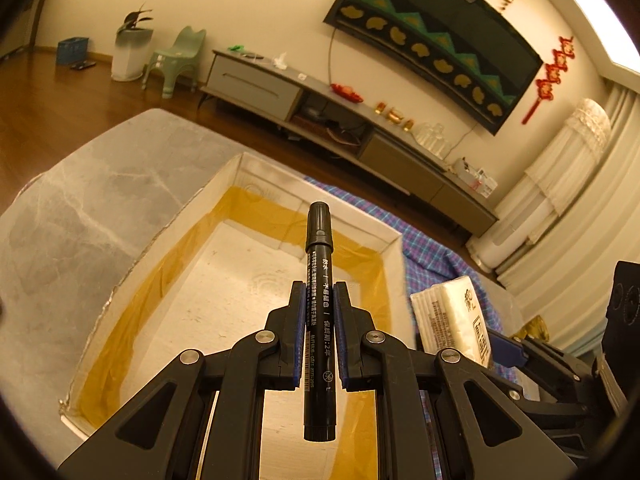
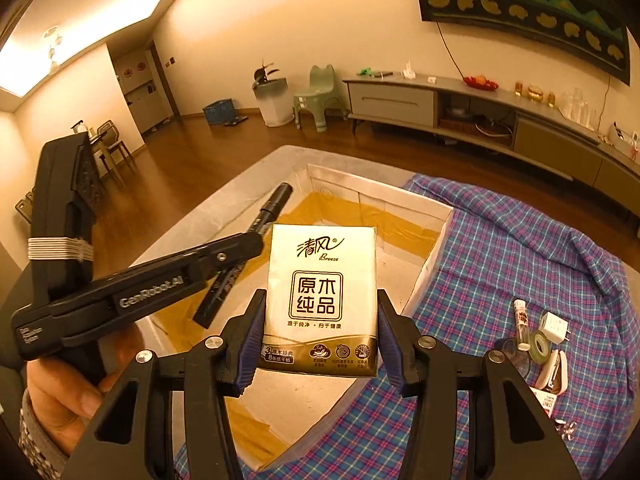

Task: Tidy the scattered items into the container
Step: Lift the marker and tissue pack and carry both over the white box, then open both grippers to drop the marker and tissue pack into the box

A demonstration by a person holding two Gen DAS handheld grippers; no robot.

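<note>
Grip status first: we see the left gripper (image 1: 319,300) clamped tight on a black marker (image 1: 319,280), whose barrel runs lengthwise between the blue pads with its capped end pointing forward. Our right gripper (image 2: 320,320) is closed on a tissue pack (image 2: 322,300), with its jaws partway apart and pressing on the pack's two sides, printed face toward the camera. In the right wrist view, a hand (image 2: 64,396) wraps the left tool's handle at the lower left.

Below both tools sits the container (image 1: 394,236), a white box with yellowish tape along its inner walls. We hold the marker and the pack above its open interior. The box rests on a grey marble-patterned table (image 1: 80,208), with a blue plaid cloth (image 2: 520,240) just beside it.

On the cloth, further right, lie a white charger plug (image 2: 554,326), a tape roll (image 2: 540,346) and a small tube (image 2: 522,320).
</note>
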